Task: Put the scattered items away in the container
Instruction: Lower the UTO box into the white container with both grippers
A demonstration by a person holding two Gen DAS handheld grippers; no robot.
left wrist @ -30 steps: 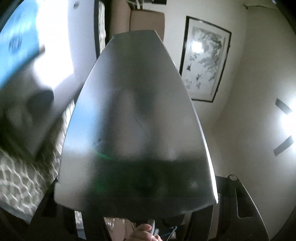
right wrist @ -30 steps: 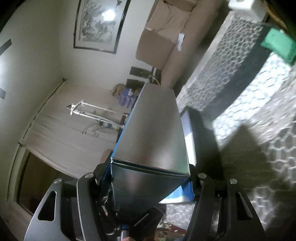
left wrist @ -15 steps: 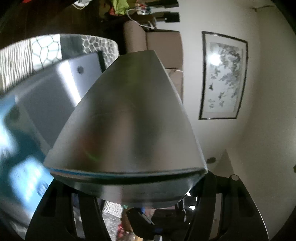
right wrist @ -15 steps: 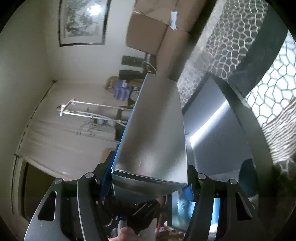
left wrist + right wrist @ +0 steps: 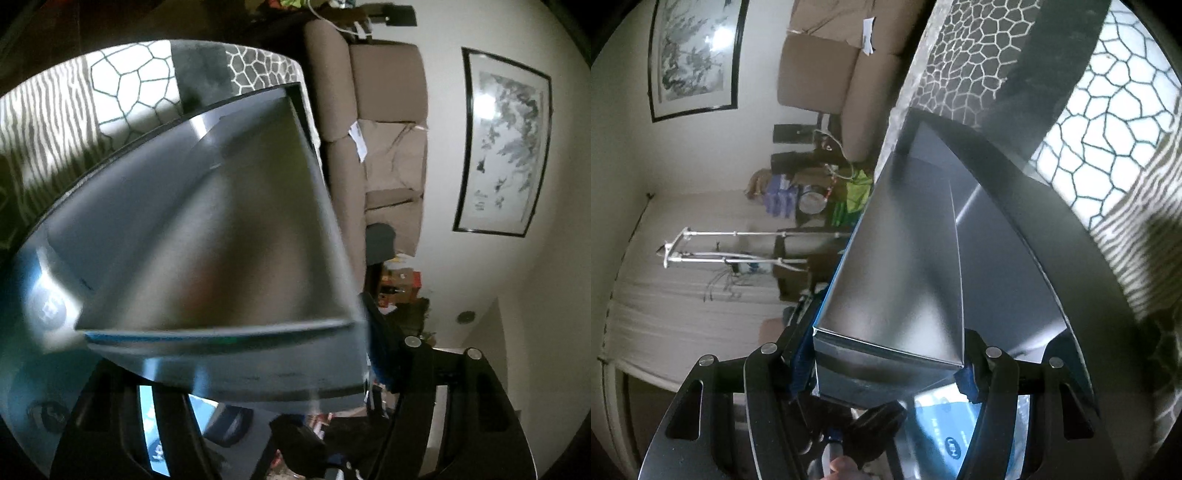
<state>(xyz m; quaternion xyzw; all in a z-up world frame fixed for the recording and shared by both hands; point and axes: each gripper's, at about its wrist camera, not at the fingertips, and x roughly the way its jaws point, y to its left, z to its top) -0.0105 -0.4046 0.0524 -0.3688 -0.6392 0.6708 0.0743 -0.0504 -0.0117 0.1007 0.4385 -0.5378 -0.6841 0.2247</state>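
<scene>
Grey box (image 5: 905,266) sits clamped at its near end in the right gripper (image 5: 886,369), whose blue pads (image 5: 967,374) press on its two side faces. Its long axis runs straight out along the fingers, towards the container. In the left wrist view a box of the same grey (image 5: 221,229) lies the same way, lengthwise out from the left gripper (image 5: 236,369). Those jaws are opening with the box between them. One blue pad (image 5: 376,354) looks to be against the box's edge, and the other is hidden behind the box. I cannot tell whether the two views show one box or a matching pair.

Just past the fingers comes the container (image 5: 1034,229), a grey tray with a dark rim, lying on the patterned rug (image 5: 1108,122). In both views the box's far end reaches over the rim and hangs above the tray's bare grey floor (image 5: 122,192), alongside its near wall. Whether it touches that floor I cannot make out, as the left view is blurred.

Neither hand looks closer to the container than the other. The move ahead seems to turn on keeping the box's length in line with the tray's long side, so that it settles flat inside the rim and does not bridge it.

Beyond the container stand a brown sofa (image 5: 384,122) and, further off, a framed picture (image 5: 506,140) on the wall.
</scene>
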